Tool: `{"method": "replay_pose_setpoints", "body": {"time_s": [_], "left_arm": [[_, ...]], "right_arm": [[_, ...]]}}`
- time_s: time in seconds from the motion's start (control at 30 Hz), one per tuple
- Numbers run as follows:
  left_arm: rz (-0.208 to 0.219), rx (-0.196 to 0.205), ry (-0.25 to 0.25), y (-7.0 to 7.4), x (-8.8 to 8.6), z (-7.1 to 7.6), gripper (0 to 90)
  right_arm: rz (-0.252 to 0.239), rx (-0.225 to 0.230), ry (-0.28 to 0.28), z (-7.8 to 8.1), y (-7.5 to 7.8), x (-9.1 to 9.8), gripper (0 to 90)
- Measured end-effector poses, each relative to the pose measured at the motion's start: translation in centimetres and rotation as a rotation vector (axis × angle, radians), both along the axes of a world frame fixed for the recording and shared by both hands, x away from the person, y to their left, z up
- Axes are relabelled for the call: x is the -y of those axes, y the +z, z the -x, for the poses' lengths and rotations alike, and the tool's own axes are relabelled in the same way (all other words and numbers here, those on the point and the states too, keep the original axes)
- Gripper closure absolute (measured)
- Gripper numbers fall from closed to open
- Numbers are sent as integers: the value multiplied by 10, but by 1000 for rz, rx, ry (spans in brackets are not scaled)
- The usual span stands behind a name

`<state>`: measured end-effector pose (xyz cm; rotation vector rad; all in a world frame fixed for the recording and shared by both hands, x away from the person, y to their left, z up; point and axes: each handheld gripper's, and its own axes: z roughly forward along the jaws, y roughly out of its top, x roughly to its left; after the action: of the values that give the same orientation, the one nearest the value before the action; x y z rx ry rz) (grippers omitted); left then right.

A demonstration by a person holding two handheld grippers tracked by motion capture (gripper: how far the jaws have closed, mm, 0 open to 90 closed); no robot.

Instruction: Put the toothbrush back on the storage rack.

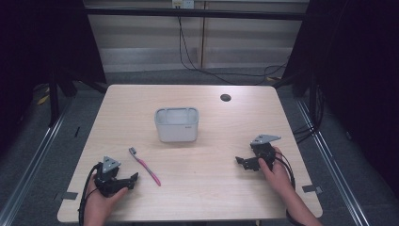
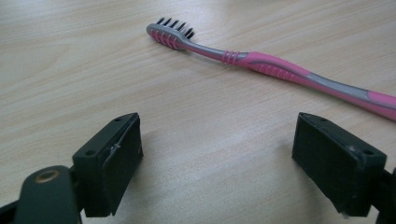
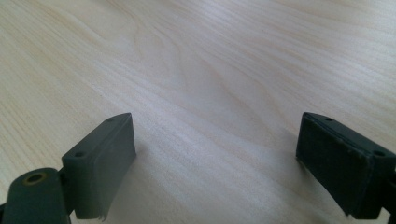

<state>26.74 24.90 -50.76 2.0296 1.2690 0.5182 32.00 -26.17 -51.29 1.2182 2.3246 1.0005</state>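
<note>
A pink and grey toothbrush [image 1: 145, 166] lies flat on the wooden table [image 1: 211, 197], bristle head toward the far side. In the left gripper view the toothbrush [image 2: 266, 65] lies just beyond my left gripper [image 2: 217, 163], whose jaws stand wide apart with bare wood between them. From above, that left gripper [image 1: 133, 179] rests at the near left, its tips a short way left of the brush handle. My right gripper [image 1: 241, 161] rests at the near right, pointing left. Its jaws are open over bare table in the right gripper view [image 3: 215, 163].
A grey rectangular plastic bin [image 1: 177, 124] stands upright at the table's middle, beyond the toothbrush. A dark round cable hole [image 1: 226, 98] sits at the far right of the tabletop. Cables run across the floor behind the table.
</note>
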Motion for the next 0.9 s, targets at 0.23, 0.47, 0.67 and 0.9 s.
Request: {"method": "replay_pose_setpoints", "body": {"time_s": [0.23, 0.47, 0.67, 0.9], "left_arm": [[-37, -67, 20, 6, 5, -6, 168], [43, -270, 73, 24, 14, -20, 310], [54, -388, 89, 37, 31, -38, 358], [68, -439, 126, 38, 37, -49, 382]], "right_arm": [[0, 0, 0, 0, 0, 0, 113], [-2, -2, 1, 0, 0, 0, 113], [-2, -1, 1, 0, 0, 0, 113], [-2, -1, 2, 0, 0, 0, 113]]}}
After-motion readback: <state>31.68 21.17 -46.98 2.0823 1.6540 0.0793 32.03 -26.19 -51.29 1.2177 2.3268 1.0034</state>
